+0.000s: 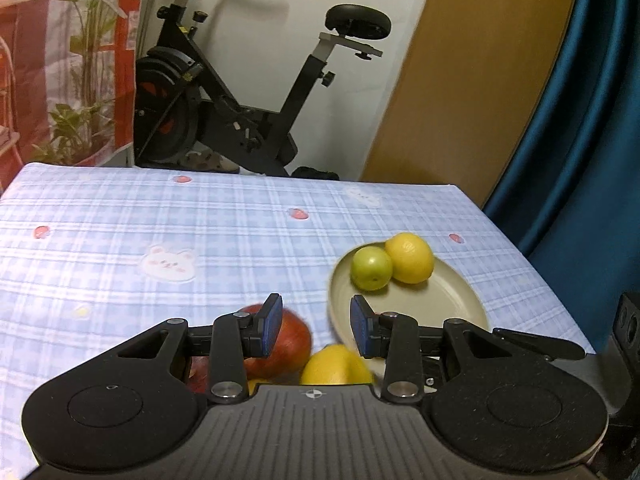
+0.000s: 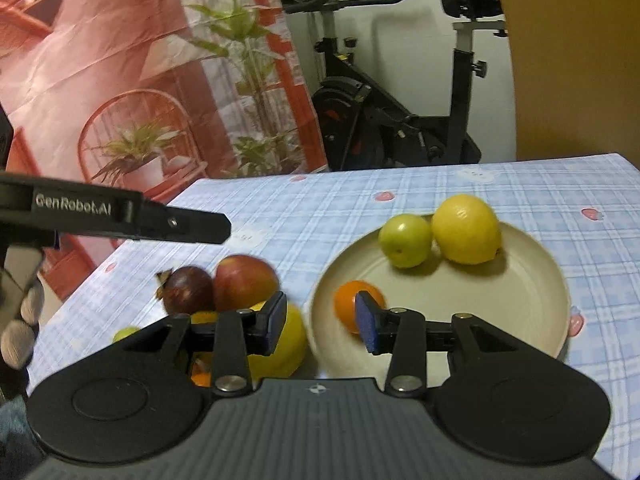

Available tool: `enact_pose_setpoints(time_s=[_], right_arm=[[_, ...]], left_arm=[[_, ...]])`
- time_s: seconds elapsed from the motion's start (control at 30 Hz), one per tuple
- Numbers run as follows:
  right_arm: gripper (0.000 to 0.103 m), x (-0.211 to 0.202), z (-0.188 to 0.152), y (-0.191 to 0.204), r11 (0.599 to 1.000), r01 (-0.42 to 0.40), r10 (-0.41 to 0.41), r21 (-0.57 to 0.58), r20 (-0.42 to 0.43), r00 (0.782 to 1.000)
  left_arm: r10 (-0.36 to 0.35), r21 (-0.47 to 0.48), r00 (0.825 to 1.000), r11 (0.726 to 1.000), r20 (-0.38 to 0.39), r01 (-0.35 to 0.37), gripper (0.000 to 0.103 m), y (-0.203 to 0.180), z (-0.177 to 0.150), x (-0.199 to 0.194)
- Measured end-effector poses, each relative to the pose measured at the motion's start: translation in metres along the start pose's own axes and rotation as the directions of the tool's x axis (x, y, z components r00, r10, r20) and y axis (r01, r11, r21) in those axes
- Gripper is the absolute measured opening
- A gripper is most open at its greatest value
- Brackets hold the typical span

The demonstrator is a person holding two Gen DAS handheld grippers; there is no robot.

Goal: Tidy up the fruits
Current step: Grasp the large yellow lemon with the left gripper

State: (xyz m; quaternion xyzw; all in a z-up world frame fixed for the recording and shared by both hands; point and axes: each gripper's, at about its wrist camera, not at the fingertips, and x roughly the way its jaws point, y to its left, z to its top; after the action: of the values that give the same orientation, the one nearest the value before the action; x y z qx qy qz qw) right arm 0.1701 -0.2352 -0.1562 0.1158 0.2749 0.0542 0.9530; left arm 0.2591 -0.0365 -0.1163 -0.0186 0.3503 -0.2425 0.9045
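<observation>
While both tools hang over the checked surface [image 2: 440, 200], I note the fruit from frame-left to frame-right in the right wrist view. Lower left: a small green fruit [image 2: 125, 334], partly hidden. Next, a dark purple mangosteen [image 2: 188, 289] touching a red apple [image 2: 245, 282]; just below them a large yellow fruit [image 2: 290, 340] behind the left pad. Centre-right: a cream plate [image 2: 532, 320] holding an orange [image 2: 352, 308] near its front, a green apple [image 2: 405, 245] and a lemon [image 2: 466, 229] touching at the back.

Right tool [image 2: 321, 322]: jaws nearly as narrow as they go, nothing between the pads; the orange lies beyond the right pad, unheld. Left tool [image 1: 315, 330]: likewise narrow, and empty.

Judgement on handling: the loose fruit are firm, round and smooth, so apt to roll. The apple is probably the heaviest; take it across its widest middle. Mangosteen: hard rind, brittle calyx; grip the body, not the leaves.
</observation>
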Motion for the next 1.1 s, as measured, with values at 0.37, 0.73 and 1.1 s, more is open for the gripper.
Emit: enact_pose_setpoints(time_s=[0.37, 0.73, 1.1], right_arm=[[0.052, 0.010, -0.009, 0.034, 0.995, -0.022, 0.018, -0.096, -0.036, 0.999], [0.059, 0.042, -0.016, 0.046, 0.981, -0.010, -0.008, -0.195, -0.091, 0.996], [0.047, 0.020, -0.031, 0.041, 0.983, -0.037, 0.023, -0.182, -0.076, 0.997]], left_arm=[[-0.002, -0.026, 1.000, 1.000, -0.030, 0.001, 0.039, 0.021, -0.027, -0.013], [-0.046, -0.021, 0.997, 0.999, -0.060, 0.045, 0.039, 0.011, -0.034, 0.002], [-0.074, 0.003, 0.990, 0.997, -0.119, 0.075, 0.039, -0.006, -0.042, 0.027]])
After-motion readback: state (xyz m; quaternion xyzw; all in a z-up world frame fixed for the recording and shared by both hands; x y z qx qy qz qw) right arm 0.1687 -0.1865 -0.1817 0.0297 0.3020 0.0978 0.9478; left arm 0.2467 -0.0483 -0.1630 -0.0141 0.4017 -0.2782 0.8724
